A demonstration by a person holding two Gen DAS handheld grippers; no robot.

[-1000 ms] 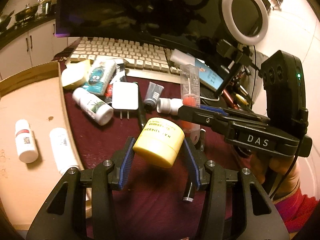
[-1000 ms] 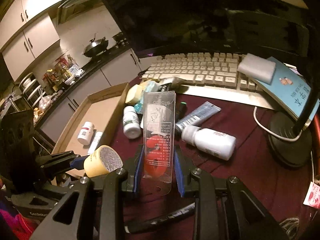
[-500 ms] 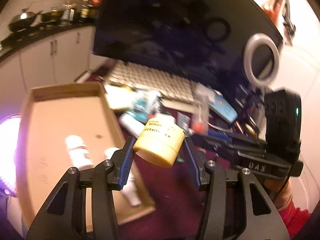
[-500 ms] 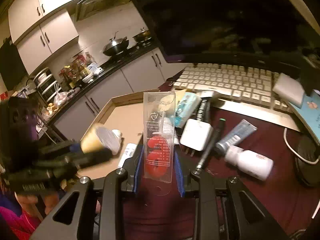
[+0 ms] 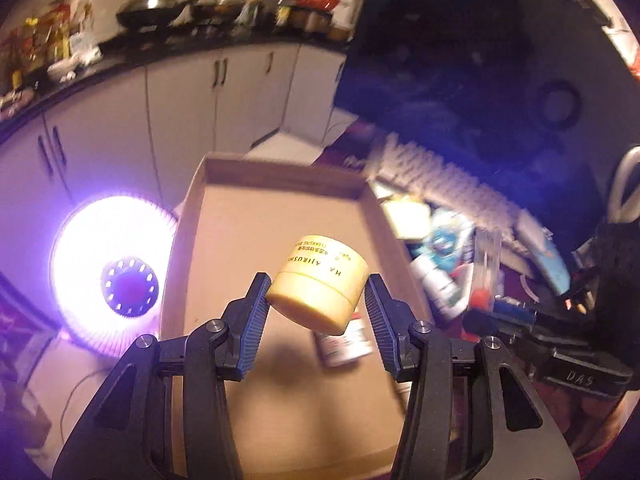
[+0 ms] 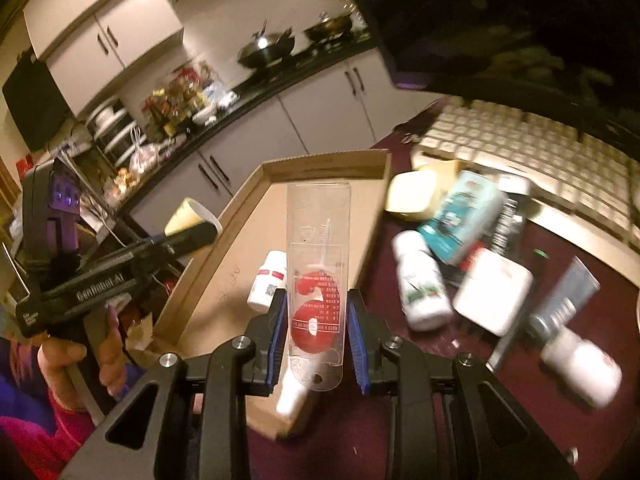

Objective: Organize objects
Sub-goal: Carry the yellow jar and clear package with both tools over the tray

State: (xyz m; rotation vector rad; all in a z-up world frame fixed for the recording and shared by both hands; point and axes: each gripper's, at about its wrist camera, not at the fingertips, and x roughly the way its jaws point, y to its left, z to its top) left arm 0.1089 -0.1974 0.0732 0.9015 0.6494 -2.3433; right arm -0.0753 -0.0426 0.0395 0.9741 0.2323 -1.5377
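Carrying step: left gripper (image 5: 316, 300) fingers clamping yellow jar (image 5: 318, 282), right gripper (image 6: 316, 330) fingers clamping clear packet (image 6: 318, 280). Next: lower into cardboard box (image 5: 280, 176) at 12 o'clock, release.

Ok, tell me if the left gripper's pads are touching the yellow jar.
Touching. The left wrist view shows the yellow jar tilted and off the cardboard box, pinched on both sides by the left gripper, no gap at either pad.

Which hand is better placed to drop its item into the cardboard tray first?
Left, probably. The left tool holds the yellow jar over the cardboard tray; the right tool's clear pack sits near the tray's near edge.
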